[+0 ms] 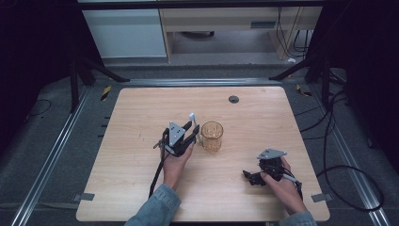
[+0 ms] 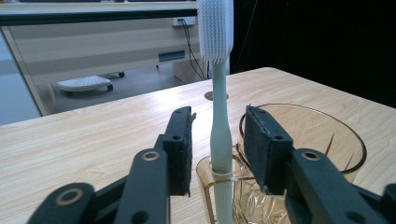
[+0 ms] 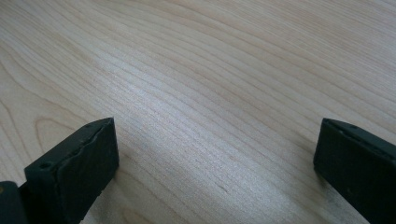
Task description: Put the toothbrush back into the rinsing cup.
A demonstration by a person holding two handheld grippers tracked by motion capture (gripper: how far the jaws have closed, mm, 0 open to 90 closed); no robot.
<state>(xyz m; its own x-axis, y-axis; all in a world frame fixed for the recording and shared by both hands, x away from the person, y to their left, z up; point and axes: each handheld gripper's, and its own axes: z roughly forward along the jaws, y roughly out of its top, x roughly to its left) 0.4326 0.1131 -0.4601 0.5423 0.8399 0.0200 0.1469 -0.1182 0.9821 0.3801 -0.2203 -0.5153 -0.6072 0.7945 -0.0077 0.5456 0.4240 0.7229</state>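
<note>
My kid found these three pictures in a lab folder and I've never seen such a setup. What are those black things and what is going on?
A person sits at a wooden table with a tool in each hand: a hand-held gripper with two black jaws. One picture looks down from above; the other two come from small cameras riding on each gripper.

On the table stands an amber glass cup. A pale toothbrush stands upright in a holder on the cup's side, bristles up.

The left hand-held gripper has its jaws on either side of the toothbrush handle, with gaps showing, so it is not squeezing it. The right hand-held gripper rests apart near the table's front edge, jaws wide open over bare wood, holding nothing.
</note>
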